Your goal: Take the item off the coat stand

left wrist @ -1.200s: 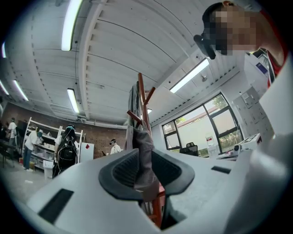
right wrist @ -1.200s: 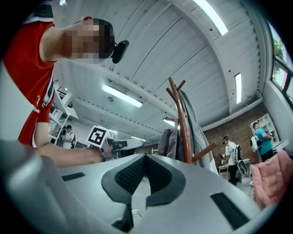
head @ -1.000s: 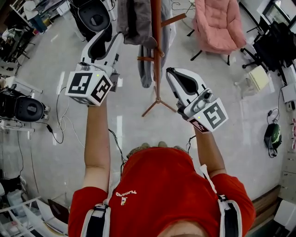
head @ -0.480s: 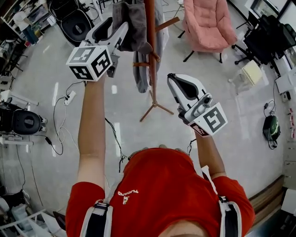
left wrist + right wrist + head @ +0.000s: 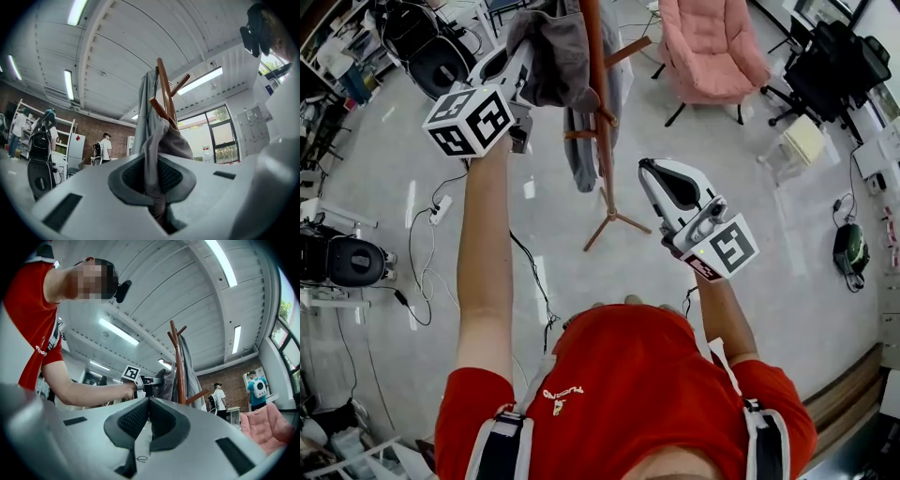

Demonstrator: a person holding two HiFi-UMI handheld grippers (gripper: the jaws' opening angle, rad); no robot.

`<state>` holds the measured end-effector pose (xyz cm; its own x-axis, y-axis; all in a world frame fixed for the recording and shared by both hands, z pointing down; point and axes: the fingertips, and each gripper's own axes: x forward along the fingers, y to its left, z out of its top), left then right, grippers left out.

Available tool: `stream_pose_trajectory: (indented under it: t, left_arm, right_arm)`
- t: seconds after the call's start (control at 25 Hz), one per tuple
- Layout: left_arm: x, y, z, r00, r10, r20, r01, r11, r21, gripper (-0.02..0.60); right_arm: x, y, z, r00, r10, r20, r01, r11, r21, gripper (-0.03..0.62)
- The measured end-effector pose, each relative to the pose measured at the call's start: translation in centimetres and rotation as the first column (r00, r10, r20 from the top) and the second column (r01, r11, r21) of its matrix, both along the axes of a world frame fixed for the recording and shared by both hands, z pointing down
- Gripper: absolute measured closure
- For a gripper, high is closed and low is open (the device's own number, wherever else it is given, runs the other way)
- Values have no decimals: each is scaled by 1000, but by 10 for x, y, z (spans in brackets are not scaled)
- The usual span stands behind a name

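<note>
Left gripper [image 5: 151, 186], upper left of the head view: jaws closing, with a fold of the grey garment [image 5: 163, 140] pinched between the pads. The garment hangs on the wooden coat stand [image 5: 598, 141], upper centre. Right gripper [image 5: 146, 420], centre right: jaws together, empty.

Pink armchair [image 5: 708, 47] (cushioned), black office chair [image 5: 830, 66], white power strip [image 5: 442, 202] on pale floor [image 5: 825, 309]
</note>
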<state>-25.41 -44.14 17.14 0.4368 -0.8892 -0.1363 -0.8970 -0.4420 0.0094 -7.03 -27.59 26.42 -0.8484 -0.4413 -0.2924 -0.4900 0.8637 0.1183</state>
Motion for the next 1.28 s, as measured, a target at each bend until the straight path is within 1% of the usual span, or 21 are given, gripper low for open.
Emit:
stream_pose_trajectory:
  t: [0.32, 0.4, 0.56, 0.72, 0.84, 0.96, 1.16, 1.28]
  left_arm:
    - [-18, 1, -27, 998, -46, -42, 47, 999, 23, 560]
    - [-24, 3, -37, 997, -50, -60, 52, 998, 38, 560]
    - [-31, 18, -67, 995, -53, -83, 60, 994, 93, 560]
    - [-43, 31, -77, 992, -72, -99, 83, 990, 112, 560]
    - [-51, 45, -76, 990, -90, -108, 103, 988, 119, 560]
    - [-52, 65, -69, 990, -91, -111, 105, 986, 126, 560]
    - [-53, 105, -35, 990, -78, -115, 89, 991, 98, 560]
    - [-44, 132, -15, 990, -64, -130, 77, 992, 97, 560]
  right_arm:
    - [1, 0, 0, 1000, -12, 9, 12, 1000, -2, 574]
    - [-1, 1, 0, 1000, -19, 9, 19, 1000, -1, 574]
    - [-4, 5, -1, 999, -30, 16, 30, 1000, 2, 574]
    - [-9, 8, -3, 999, -45, 21, 45, 999, 8, 574]
    - [-11, 11, -4, 997, -63, 33, 63, 998, 6, 574]
    - [-13, 14, -6, 996, -80, 47, 80, 997, -1, 574]
    - [-21, 19, -7, 994, -98, 54, 98, 995, 2, 574]
    - [-20, 21, -6, 993, -101, 60, 101, 995, 1, 574]
